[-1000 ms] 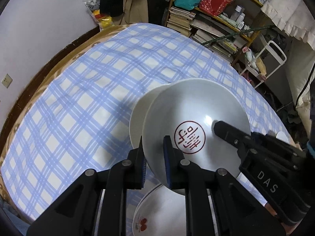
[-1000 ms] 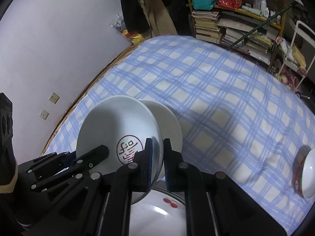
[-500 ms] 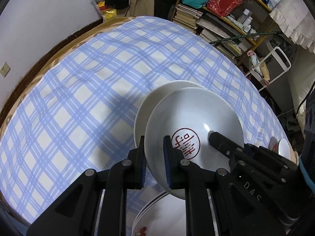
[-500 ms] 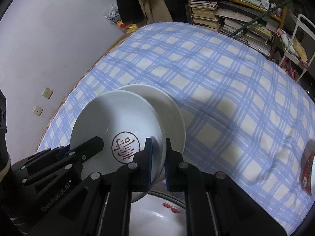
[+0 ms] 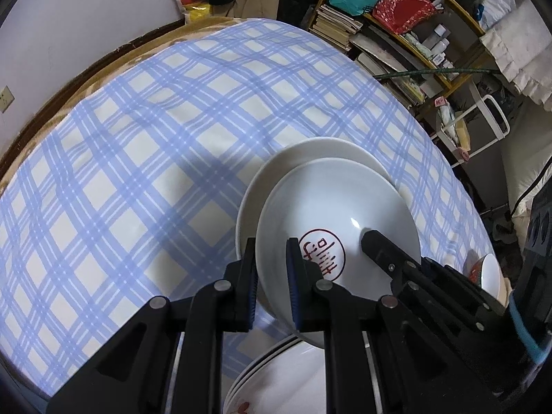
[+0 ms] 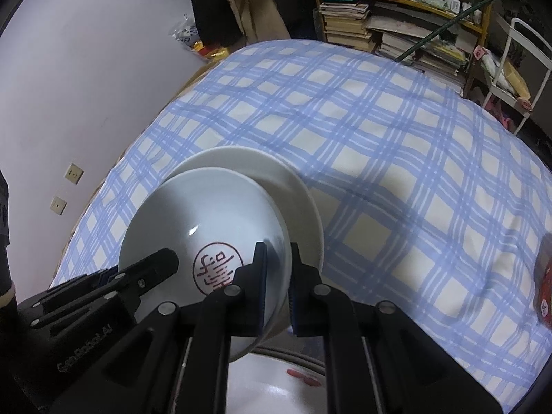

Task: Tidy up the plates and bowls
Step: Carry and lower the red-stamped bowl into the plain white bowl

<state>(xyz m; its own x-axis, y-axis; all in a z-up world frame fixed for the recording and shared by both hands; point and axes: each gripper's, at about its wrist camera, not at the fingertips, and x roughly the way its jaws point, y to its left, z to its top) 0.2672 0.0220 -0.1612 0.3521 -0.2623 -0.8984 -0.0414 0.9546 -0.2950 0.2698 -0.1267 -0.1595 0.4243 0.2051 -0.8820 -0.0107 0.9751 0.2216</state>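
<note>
Both grippers pinch one white bowl by its rim: the left gripper clamps the near-left edge, the right gripper the near-right edge, fingers pressed on either side of the wall. That bowl carries a red circular stamp with characters I cannot read, and it sits tilted inside a wider white bowl beneath it. Under both, at the bottom of the view, lies a stack of plates with small red marks on the top one. All this hangs over a blue-checked cloth, which stretches bare to the left and ahead as far as its brown border. To the right a small red-patterned bowl rests near the cloth's edge. "GenRobot.AI" is printed on the left gripper's body. Cluttered shelves stand beyond; one black box there reads "40".
</note>
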